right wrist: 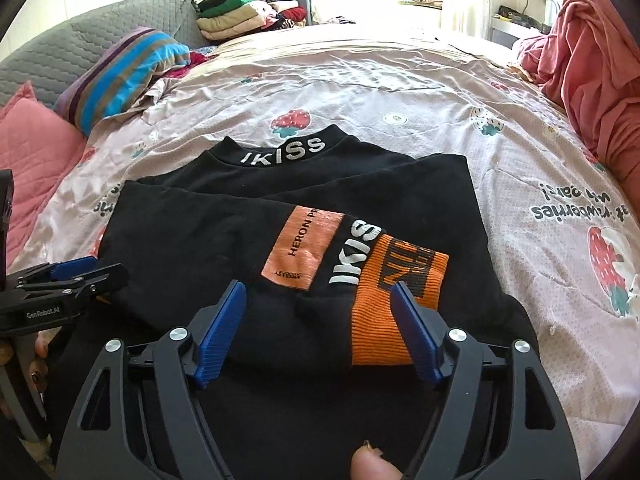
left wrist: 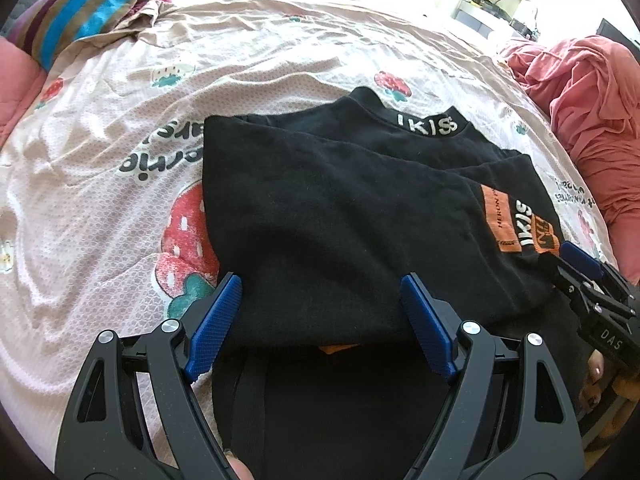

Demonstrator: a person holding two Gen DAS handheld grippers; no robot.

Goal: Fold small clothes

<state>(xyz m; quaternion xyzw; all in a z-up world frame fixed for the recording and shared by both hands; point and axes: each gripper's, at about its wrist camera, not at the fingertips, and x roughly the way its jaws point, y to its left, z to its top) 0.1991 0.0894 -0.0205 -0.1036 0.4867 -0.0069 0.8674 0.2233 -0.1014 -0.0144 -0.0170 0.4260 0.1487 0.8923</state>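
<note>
Black sweater lies mid-bed on the strawberry bedspread, sleeves folded in, soft and limp, probably best pinched at near hem corners; left hand-held gripper and right hand-held gripper both spread, holding nothing; striped pillow far left, nothing blocking.

- A pink bed sheet with strawberry pictures and dark words on it covers the bed.
- A pillow with blue, brown and purple stripes lies at 10 o'clock.
- A grey quilted cushion sits behind the pillow.
- A pile of folded clothes sits at 11 o'clock, far back.
- A crumpled pink blanket lies at 2 o'clock.
- A pink quilted cushion lies at 9 o'clock.
</note>
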